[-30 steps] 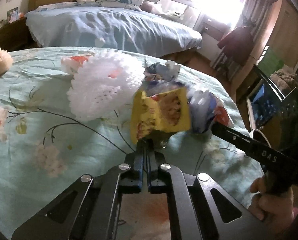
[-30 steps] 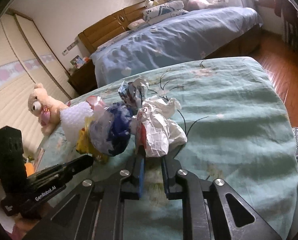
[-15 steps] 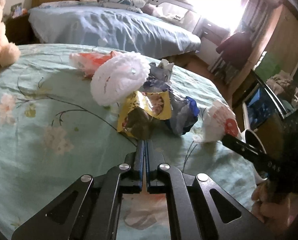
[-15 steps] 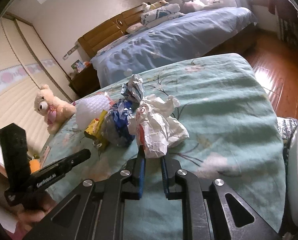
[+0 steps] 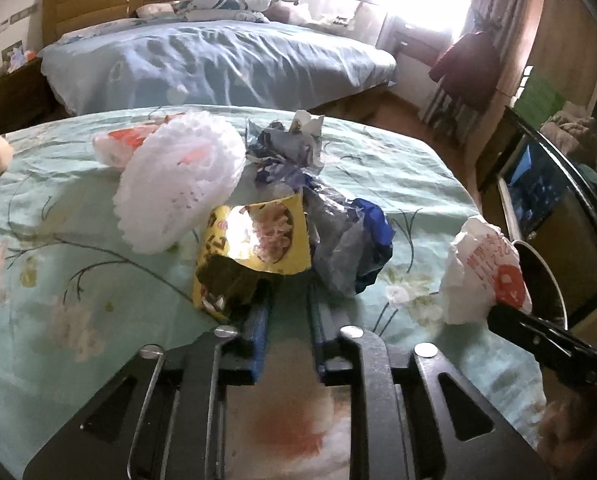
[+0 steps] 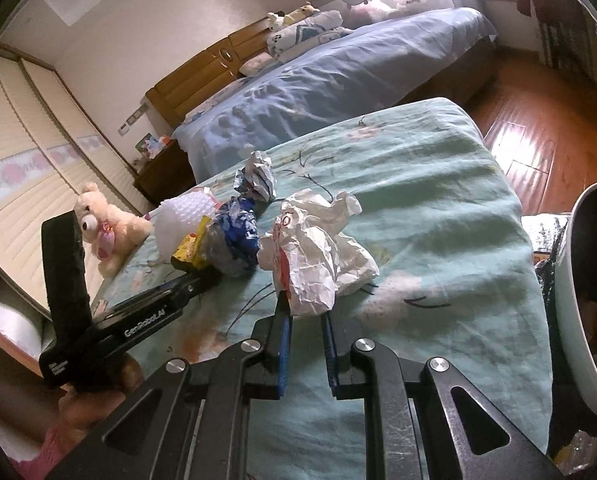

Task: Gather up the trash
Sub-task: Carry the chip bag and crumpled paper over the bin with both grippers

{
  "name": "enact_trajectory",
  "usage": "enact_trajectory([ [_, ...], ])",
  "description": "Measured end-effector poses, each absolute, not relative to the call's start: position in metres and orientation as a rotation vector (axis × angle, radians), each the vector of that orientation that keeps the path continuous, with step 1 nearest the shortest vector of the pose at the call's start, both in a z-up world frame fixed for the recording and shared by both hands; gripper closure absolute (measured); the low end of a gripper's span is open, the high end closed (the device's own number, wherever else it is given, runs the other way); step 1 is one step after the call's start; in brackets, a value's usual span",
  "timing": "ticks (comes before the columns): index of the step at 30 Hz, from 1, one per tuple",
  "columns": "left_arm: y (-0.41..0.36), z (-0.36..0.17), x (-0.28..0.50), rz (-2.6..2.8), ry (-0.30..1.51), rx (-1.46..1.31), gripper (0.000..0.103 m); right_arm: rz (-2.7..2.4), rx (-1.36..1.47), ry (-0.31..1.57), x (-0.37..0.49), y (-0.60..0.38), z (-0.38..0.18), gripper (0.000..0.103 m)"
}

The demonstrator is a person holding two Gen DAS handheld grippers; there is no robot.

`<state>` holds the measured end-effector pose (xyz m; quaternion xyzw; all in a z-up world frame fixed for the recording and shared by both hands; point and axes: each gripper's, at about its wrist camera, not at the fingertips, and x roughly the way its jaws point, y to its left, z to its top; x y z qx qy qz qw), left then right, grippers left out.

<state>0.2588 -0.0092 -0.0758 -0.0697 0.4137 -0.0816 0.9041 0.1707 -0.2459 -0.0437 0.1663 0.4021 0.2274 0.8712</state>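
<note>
A trash pile lies on the green floral cloth [image 5: 58,280]: a yellow snack wrapper [image 5: 254,244], a blue-grey plastic bag [image 5: 350,248], white foam netting [image 5: 178,184] and crumpled foil [image 5: 286,148]. My left gripper [image 5: 289,295] has its jaws apart. The yellow wrapper rests over its left fingertip, and cloth shows in the gap. My right gripper [image 6: 304,308] is shut on a crumpled white paper bag [image 6: 318,256] with red print, held just above the cloth. The same white bag [image 5: 478,268] shows at the right in the left wrist view.
A white-rimmed bin [image 6: 578,280] with trash inside stands past the table's right edge. A plush bear [image 6: 106,224] sits at the far left of the cloth. Behind the table stands a blue bed [image 5: 218,64], with wooden floor [image 6: 538,128] to the right.
The left jaws were shut on the raised yellow wrapper; they now stand apart and the wrapper lies on the cloth. The right gripper carried the white bag rightward, away from the pile, and the bin came into view.
</note>
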Motion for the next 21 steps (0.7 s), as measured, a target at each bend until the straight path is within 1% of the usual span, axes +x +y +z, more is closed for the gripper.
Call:
enact_trajectory([
  [5, -0.006, -0.069, 0.248, -0.159, 0.823, -0.14, 0.102, 0.473, 0.359, 0.832, 0.165, -0.251, -0.042, 0.089],
  [11, -0.011, -0.066, 0.219, -0.185, 0.827, -0.17, 0.102, 0.462, 0.384, 0.833, 0.155, -0.264, -0.045, 0.089],
  [21, -0.066, -0.05, 0.187, -0.333, 0.814, -0.137, 0.102, 0.403, 0.409, 0.816, 0.133, -0.3, -0.043, 0.089],
])
